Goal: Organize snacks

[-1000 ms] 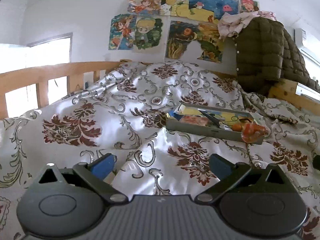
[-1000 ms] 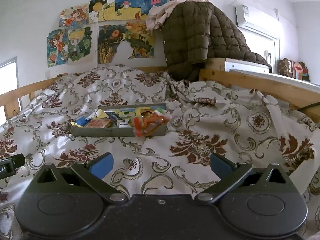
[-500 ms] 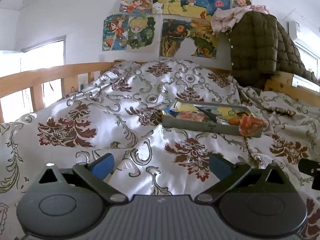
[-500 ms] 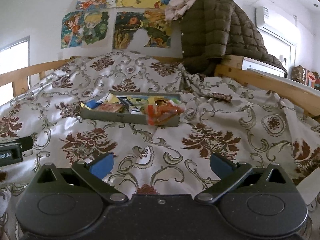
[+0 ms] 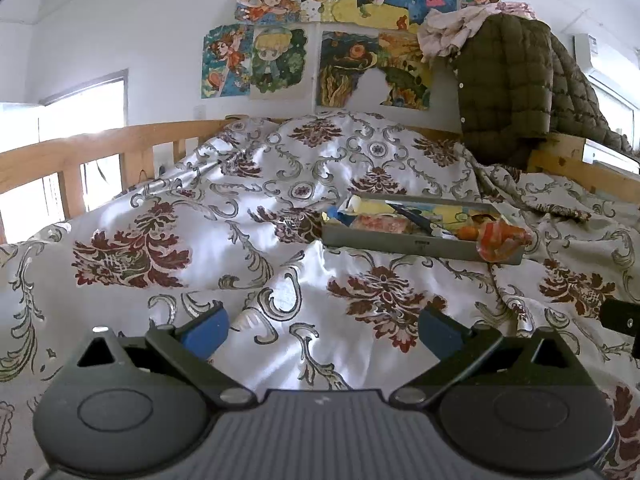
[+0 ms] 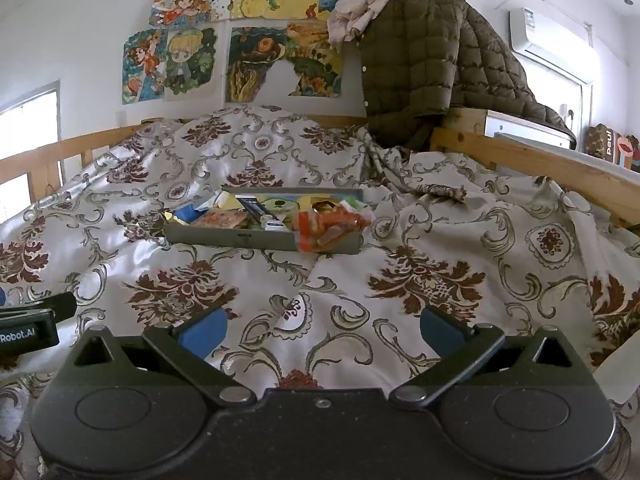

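Observation:
A shallow grey tray (image 5: 400, 243) (image 6: 224, 237) lies on the patterned bedspread (image 5: 280, 280) (image 6: 420, 248), holding several snack packets. An orange packet (image 5: 500, 240) (image 6: 328, 228) hangs over its right front corner. A red packet (image 6: 224, 219) and a blue one (image 6: 186, 213) lie at its left. My left gripper (image 5: 322, 330) is open and empty, well short of the tray. My right gripper (image 6: 322, 330) is open and empty, also well short of it.
Wooden bed rails run along the left (image 5: 80, 152) and right (image 6: 540, 164). A dark quilted jacket (image 6: 420, 64) hangs at the far right corner. Posters (image 5: 320, 40) cover the back wall. The left gripper's edge shows in the right wrist view (image 6: 28, 320).
Both grippers have drawn back a little and panned right, so the tray has shifted in view. Both stay open and empty. The tray and snacks have not moved.

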`<state>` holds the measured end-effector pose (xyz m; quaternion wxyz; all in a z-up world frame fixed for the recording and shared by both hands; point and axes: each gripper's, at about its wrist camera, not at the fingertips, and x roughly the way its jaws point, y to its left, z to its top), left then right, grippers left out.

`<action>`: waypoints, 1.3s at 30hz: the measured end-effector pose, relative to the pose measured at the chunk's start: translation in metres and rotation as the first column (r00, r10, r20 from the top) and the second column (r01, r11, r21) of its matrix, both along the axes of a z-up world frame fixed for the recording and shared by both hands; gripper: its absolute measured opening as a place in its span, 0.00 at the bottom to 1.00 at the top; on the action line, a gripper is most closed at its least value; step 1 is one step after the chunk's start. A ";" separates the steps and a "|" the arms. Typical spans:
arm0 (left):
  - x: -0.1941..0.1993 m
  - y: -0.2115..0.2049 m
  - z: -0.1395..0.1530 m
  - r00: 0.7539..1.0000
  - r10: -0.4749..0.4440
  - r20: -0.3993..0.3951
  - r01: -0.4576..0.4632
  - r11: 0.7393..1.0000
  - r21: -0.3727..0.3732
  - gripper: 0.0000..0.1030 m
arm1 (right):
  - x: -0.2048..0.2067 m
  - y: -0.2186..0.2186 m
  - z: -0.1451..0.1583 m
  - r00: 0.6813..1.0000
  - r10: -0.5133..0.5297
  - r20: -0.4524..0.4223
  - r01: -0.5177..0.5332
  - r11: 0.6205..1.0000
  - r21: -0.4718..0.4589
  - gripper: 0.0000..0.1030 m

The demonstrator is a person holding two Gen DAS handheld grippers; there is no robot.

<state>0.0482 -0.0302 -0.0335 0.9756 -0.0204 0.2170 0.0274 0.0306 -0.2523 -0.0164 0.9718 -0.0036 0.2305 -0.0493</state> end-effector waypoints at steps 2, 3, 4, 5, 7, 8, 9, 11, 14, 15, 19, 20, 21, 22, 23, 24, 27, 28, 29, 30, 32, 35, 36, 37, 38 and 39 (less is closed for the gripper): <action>0.000 0.000 0.000 1.000 -0.002 0.000 0.002 1.000 0.001 1.00 | 0.001 0.001 0.000 1.000 0.003 -0.003 -0.003 1.000 0.000 0.99; 0.000 0.000 0.000 1.000 -0.002 -0.001 0.003 1.000 0.001 1.00 | 0.000 0.001 -0.001 1.000 0.004 -0.003 -0.004 1.000 0.000 0.99; 0.000 0.000 -0.001 1.000 -0.003 -0.001 0.003 1.000 0.003 1.00 | 0.000 0.001 -0.001 1.000 0.006 -0.004 -0.006 1.000 0.000 0.99; 0.000 0.000 0.000 1.000 -0.003 0.000 0.003 1.000 0.002 1.00 | 0.001 0.001 -0.001 1.000 0.007 -0.005 -0.007 1.000 0.000 0.99; 0.000 0.000 -0.001 1.000 -0.003 -0.002 0.003 1.000 0.002 1.00 | 0.001 0.001 -0.001 1.000 0.009 -0.008 -0.009 1.000 -0.001 0.99; 0.000 0.000 -0.001 1.000 -0.004 -0.003 0.004 1.000 0.003 1.00 | 0.001 0.001 -0.002 1.000 0.009 -0.010 -0.009 1.000 -0.002 0.99; 0.000 0.000 -0.001 1.000 -0.003 -0.003 0.003 1.000 0.003 1.00 | 0.001 0.002 -0.002 1.000 0.009 -0.011 -0.009 1.000 -0.003 0.99; 0.000 0.001 -0.002 1.000 -0.002 -0.005 0.002 1.000 0.003 1.00 | 0.002 0.002 -0.002 1.000 0.010 -0.014 -0.010 1.000 -0.004 0.99; 0.000 0.001 -0.002 1.000 -0.001 -0.005 0.001 1.000 0.000 1.00 | 0.002 0.002 -0.002 1.000 0.010 -0.015 -0.010 1.000 -0.005 0.99; 0.000 0.002 -0.002 1.000 0.000 -0.006 0.000 1.000 -0.001 1.00 | 0.002 0.002 -0.002 1.000 0.010 -0.015 -0.010 1.000 -0.005 0.99; 0.000 0.002 -0.002 1.000 -0.001 -0.006 0.001 1.000 0.000 1.00 | 0.002 0.003 -0.003 1.000 0.012 -0.019 -0.012 1.000 -0.009 0.99; 0.000 0.002 -0.002 1.000 -0.001 -0.006 0.001 1.000 0.000 1.00 | 0.002 0.003 -0.003 1.000 0.013 -0.020 -0.013 1.000 -0.011 0.99; 0.000 0.002 -0.002 1.000 -0.001 -0.006 0.001 1.000 0.000 1.00 | 0.002 0.003 -0.004 1.000 0.013 -0.021 -0.014 1.000 -0.013 0.99; 0.000 0.002 -0.002 1.000 -0.001 -0.006 0.001 1.000 0.000 1.00 | 0.002 0.004 -0.004 1.000 0.014 -0.022 -0.014 1.000 -0.014 0.99; 0.000 0.001 -0.002 1.000 -0.001 -0.005 0.001 1.000 0.001 1.00 | 0.002 0.004 -0.004 1.000 0.014 -0.022 -0.015 1.000 -0.015 0.99; 0.000 0.002 -0.003 1.000 0.000 -0.006 0.000 1.000 0.001 1.00 | 0.002 0.004 -0.004 1.000 0.014 -0.022 -0.014 1.000 -0.014 0.99; 0.000 0.001 -0.002 1.000 0.000 -0.006 0.000 1.000 0.000 1.00 | 0.002 0.004 -0.004 1.000 0.014 -0.022 -0.014 1.000 -0.014 0.99; 0.000 0.002 -0.003 1.000 0.000 -0.006 0.000 1.000 0.001 1.00 | 0.002 0.004 -0.004 1.000 0.014 -0.022 -0.014 1.000 -0.014 0.99; 0.000 0.002 -0.002 1.000 -0.001 -0.006 0.001 1.000 0.001 1.00 | 0.002 0.004 -0.004 1.000 0.013 -0.023 -0.014 1.000 -0.014 0.99; 0.000 0.002 -0.002 1.000 -0.001 -0.008 0.001 1.000 0.002 1.00 | 0.002 0.004 -0.004 1.000 0.014 -0.022 -0.014 1.000 -0.014 0.99; 0.001 0.003 -0.003 1.000 0.000 -0.012 0.000 1.000 0.001 1.00 | 0.002 0.004 -0.004 1.000 0.014 -0.022 -0.014 1.000 -0.014 0.99; 0.001 0.004 -0.005 1.000 0.004 -0.014 -0.004 1.000 -0.002 1.00 | 0.002 0.004 -0.004 1.000 0.014 -0.022 -0.014 1.000 -0.014 0.99; 0.001 0.004 -0.005 1.000 0.004 -0.015 -0.004 1.000 -0.001 1.00 | 0.002 0.004 -0.004 1.000 0.014 -0.022 -0.014 1.000 -0.014 0.99; 0.001 0.004 -0.005 1.000 0.004 -0.015 -0.004 1.000 -0.001 1.00 | 0.002 0.004 -0.004 1.000 0.014 -0.023 -0.014 1.000 -0.015 0.99; 0.001 0.004 -0.005 1.000 0.004 -0.014 -0.004 1.000 0.000 1.00 | 0.002 0.004 -0.004 1.000 0.014 -0.023 -0.014 1.000 -0.015 0.99; 0.001 0.004 -0.005 1.000 0.004 -0.015 -0.004 1.000 -0.001 1.00 | 0.003 0.004 -0.004 1.000 0.014 -0.023 -0.014 1.000 -0.015 0.99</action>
